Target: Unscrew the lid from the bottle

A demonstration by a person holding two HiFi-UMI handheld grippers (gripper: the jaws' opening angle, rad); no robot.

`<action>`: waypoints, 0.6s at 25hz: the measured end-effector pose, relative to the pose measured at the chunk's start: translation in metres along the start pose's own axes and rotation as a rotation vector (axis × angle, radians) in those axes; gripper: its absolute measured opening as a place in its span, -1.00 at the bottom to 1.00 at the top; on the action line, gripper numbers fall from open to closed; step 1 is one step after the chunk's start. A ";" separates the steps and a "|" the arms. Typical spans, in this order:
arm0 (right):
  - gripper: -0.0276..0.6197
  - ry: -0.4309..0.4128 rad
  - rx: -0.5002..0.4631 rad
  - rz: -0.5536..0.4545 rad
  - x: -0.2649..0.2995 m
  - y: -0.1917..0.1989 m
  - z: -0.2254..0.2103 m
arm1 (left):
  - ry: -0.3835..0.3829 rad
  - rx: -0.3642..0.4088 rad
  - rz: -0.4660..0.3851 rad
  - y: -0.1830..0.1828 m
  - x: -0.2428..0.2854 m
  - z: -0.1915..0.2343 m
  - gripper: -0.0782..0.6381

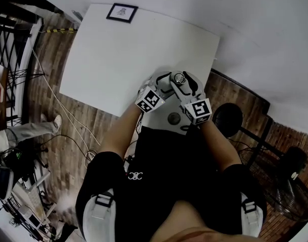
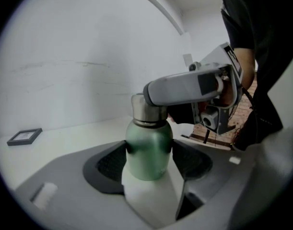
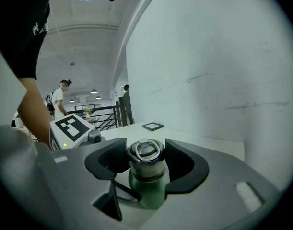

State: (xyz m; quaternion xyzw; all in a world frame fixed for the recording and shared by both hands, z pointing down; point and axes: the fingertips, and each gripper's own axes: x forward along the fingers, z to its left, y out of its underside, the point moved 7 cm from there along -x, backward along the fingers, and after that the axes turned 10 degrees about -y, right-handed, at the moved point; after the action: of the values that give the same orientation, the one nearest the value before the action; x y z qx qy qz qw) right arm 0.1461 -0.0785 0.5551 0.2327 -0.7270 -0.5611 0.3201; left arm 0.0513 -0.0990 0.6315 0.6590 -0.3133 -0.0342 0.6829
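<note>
From above, the bottle (image 1: 179,78) is by the near edge of the worktop (image 1: 108,59), more toward its right corner. The left tool (image 1: 163,84) and the right tool (image 1: 186,87) crowd in on it from both sides.

Looking along the left tool, both dark pads press on the green body. If that squeeze is too weak, I think the whole bottle could spin with the top, and nothing would come loose.

Looking along the right tool, its jaws pinch the shiny lid (image 3: 145,152). The steel looks slippery, so the pads could slide round it. A hard sideways tug could tip the bottle off that near edge.
</note>
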 end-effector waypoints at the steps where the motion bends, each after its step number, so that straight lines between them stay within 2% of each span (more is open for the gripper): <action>1: -0.15 -0.014 -0.015 0.005 0.001 0.000 -0.001 | -0.001 0.000 0.000 0.000 0.000 0.001 0.20; 3: -0.15 -0.057 -0.040 0.018 0.003 0.001 -0.003 | 0.001 -0.002 0.002 0.000 0.001 0.003 0.20; 6: -0.15 -0.168 -0.085 0.058 0.005 -0.001 -0.009 | 0.004 -0.005 0.003 0.002 0.001 0.004 0.20; 10: -0.16 -0.406 -0.136 0.127 0.007 -0.002 -0.022 | 0.013 0.005 0.006 0.004 0.003 0.004 0.20; 15: -0.15 -0.708 -0.199 0.273 0.016 -0.009 -0.034 | 0.034 0.025 0.009 0.005 0.002 0.005 0.20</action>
State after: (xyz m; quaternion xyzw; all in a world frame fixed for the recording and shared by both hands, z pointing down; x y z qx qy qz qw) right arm 0.1591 -0.1147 0.5554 -0.1064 -0.7589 -0.6266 0.1423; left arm 0.0485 -0.1035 0.6362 0.6665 -0.3049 -0.0160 0.6801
